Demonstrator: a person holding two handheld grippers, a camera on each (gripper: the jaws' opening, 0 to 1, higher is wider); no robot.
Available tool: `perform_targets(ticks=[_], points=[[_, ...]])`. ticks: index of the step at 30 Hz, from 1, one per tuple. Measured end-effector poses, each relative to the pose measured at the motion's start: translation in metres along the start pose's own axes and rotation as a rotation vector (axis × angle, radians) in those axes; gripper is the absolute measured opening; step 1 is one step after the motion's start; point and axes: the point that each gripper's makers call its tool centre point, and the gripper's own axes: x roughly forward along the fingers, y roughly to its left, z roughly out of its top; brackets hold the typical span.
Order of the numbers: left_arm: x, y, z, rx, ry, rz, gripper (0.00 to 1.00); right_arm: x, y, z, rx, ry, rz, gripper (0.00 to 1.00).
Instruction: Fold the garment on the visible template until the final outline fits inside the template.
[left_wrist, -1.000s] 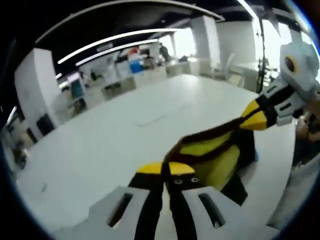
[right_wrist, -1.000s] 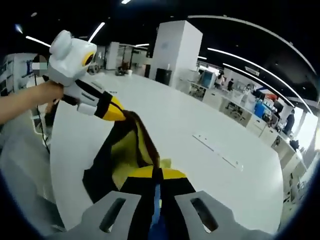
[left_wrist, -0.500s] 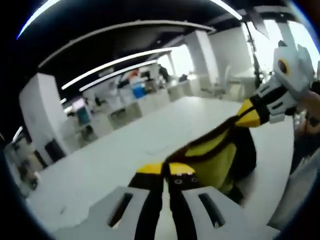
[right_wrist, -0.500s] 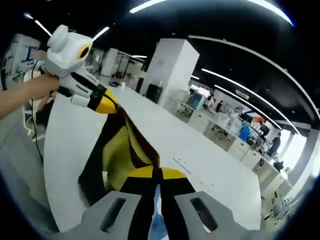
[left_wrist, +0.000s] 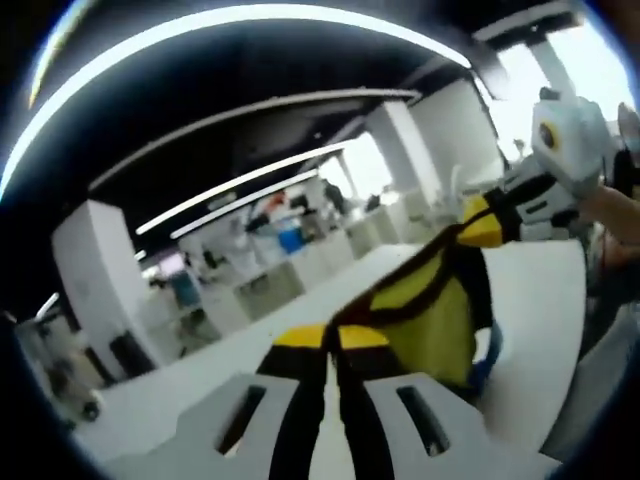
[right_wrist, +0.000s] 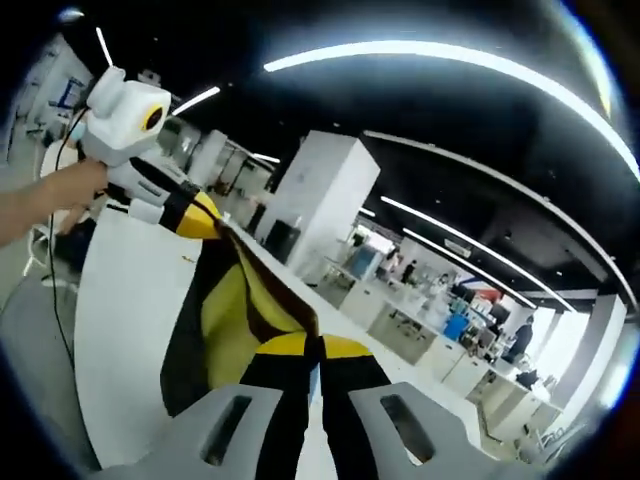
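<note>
A yellow and black garment (left_wrist: 430, 315) hangs stretched in the air between my two grippers, above the white table (left_wrist: 530, 300). My left gripper (left_wrist: 331, 338) is shut on one end of its top edge. The right gripper (left_wrist: 470, 222) comes into the left gripper view from the right, shut on the other end. In the right gripper view the garment (right_wrist: 225, 320) drapes down from my right gripper (right_wrist: 313, 346), which is shut on it, up to the left gripper (right_wrist: 205, 225) at the left, held by a hand (right_wrist: 75, 190). A blue bit (left_wrist: 487, 350) shows at the garment's lower edge.
The white table (right_wrist: 120, 330) lies below the hanging garment. Behind it is an open office with a white pillar (right_wrist: 325, 195), desks and screens (left_wrist: 290, 240), and long ceiling lights. A person (right_wrist: 520, 340) stands far off.
Both grippers have risen and tilted upward, lifting the garment higher off the table; more ceiling and less table is in view. Both stay shut on the garment.
</note>
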Motion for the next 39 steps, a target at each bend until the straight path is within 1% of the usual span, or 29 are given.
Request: perform_targets(ticks=[1, 3, 5, 6, 8, 10, 11, 13, 14, 17, 20, 21, 24, 26, 28, 30, 32, 33, 34, 35, 37, 39], points=[[-0.003, 0.001, 0.006, 0.007, -0.01, 0.002, 0.0, -0.004, -0.004, 0.01, -0.01, -0.024, -0.013, 0.03], [-0.012, 0.004, 0.023, 0.032, -0.046, 0.015, 0.0, -0.01, -0.007, 0.021, -0.023, -0.047, -0.026, 0.03], [-0.022, 0.005, 0.038, 0.054, -0.075, 0.024, 0.0, -0.019, -0.011, 0.037, -0.045, -0.081, -0.046, 0.03], [-0.028, 0.005, 0.048, 0.068, -0.098, 0.03, 0.0, -0.025, -0.012, 0.046, -0.05, -0.096, -0.054, 0.03], [-0.039, 0.006, 0.062, 0.082, -0.131, 0.038, 0.0, -0.034, -0.013, 0.057, -0.061, -0.118, -0.062, 0.03], [-0.045, 0.006, 0.068, 0.087, -0.142, 0.039, 0.0, -0.039, -0.013, 0.065, -0.064, -0.135, -0.067, 0.03], [-0.053, 0.005, 0.077, 0.1, -0.16, 0.046, 0.0, -0.047, -0.012, 0.074, -0.072, -0.154, -0.075, 0.03], [-0.062, 0.004, 0.085, 0.123, -0.175, 0.052, 0.0, -0.055, -0.011, 0.084, -0.087, -0.171, -0.087, 0.03], [-0.063, 0.004, 0.085, 0.124, -0.176, 0.053, 0.0, -0.057, -0.01, 0.085, -0.087, -0.173, -0.088, 0.03], [-0.077, 0.003, 0.094, 0.142, -0.194, 0.06, 0.0, -0.071, -0.006, 0.102, -0.094, -0.205, -0.097, 0.03], [-0.088, 0.002, 0.102, 0.155, -0.214, 0.062, 0.0, -0.083, -0.002, 0.115, -0.107, -0.229, -0.108, 0.03], [-0.091, 0.002, 0.104, 0.16, -0.219, 0.064, 0.0, -0.085, -0.001, 0.117, -0.108, -0.232, -0.109, 0.03], [-0.106, 0.002, 0.118, 0.18, -0.262, 0.078, 0.0, -0.099, 0.002, 0.135, -0.124, -0.268, -0.127, 0.03], [-0.113, 0.002, 0.123, 0.18, -0.276, 0.082, 0.0, -0.106, 0.004, 0.144, -0.13, -0.287, -0.135, 0.03], [-0.117, 0.002, 0.126, 0.184, -0.281, 0.084, 0.0, -0.109, 0.006, 0.148, -0.134, -0.294, -0.137, 0.03], [-0.118, 0.002, 0.125, 0.19, -0.279, 0.084, 0.0, -0.11, 0.008, 0.149, -0.135, -0.294, -0.139, 0.03], [-0.114, -0.001, 0.116, 0.191, -0.246, 0.074, 0.0, -0.104, 0.011, 0.138, -0.127, -0.266, -0.134, 0.03], [-0.11, -0.003, 0.107, 0.193, -0.215, 0.063, 0.0, -0.099, 0.013, 0.128, -0.118, -0.237, -0.13, 0.03], [-0.107, -0.004, 0.1, 0.195, -0.188, 0.057, 0.0, -0.097, 0.015, 0.122, -0.111, -0.221, -0.123, 0.03], [-0.102, -0.007, 0.089, 0.194, -0.153, 0.045, 0.0, -0.092, 0.019, 0.112, -0.101, -0.199, -0.113, 0.03], [-0.096, -0.009, 0.077, 0.189, -0.122, 0.03, 0.0, -0.084, 0.025, 0.095, -0.099, -0.156, -0.105, 0.03], [-0.088, -0.011, 0.061, 0.181, -0.082, 0.015, 0.0, -0.077, 0.029, 0.083, -0.098, -0.128, -0.092, 0.03]])
